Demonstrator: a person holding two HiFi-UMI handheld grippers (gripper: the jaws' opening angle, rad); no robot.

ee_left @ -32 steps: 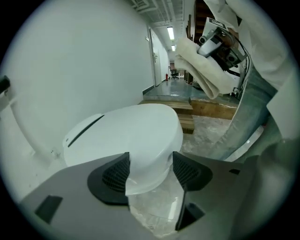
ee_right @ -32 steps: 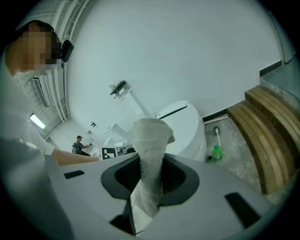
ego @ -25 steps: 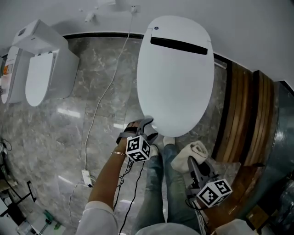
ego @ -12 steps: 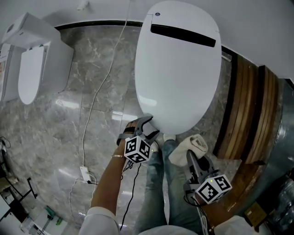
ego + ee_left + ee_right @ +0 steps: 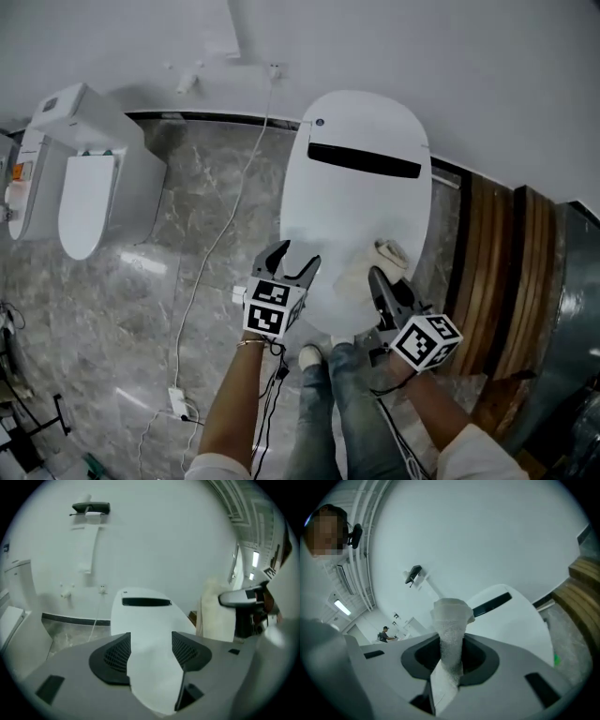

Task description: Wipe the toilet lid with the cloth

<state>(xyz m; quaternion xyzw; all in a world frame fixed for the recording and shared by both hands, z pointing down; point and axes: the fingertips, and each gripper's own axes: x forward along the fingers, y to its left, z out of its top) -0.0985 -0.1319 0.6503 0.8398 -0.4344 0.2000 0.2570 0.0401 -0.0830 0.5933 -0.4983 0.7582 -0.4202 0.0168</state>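
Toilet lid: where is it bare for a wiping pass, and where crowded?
Bare: the middle of the toilet lid, between the black slot and the cloth, and its left edge beyond the left gripper. Crowded: the near end, where the right gripper holds the cloth.

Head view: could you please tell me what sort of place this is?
Probably a washroom or sanitary-ware test room: a shut toilet lid, a second toilet along the same wall, and a grey marble-look floor.

My left tool (image 5: pixel 292 257) points forward, jaws apart, gripping nothing. My right tool (image 5: pixel 382 286) is level beside it, jaws clamped on the cloth (image 5: pixel 389 255). Both forearms reach forward, left (image 5: pixel 236 394) and right (image 5: pixel 424 396).
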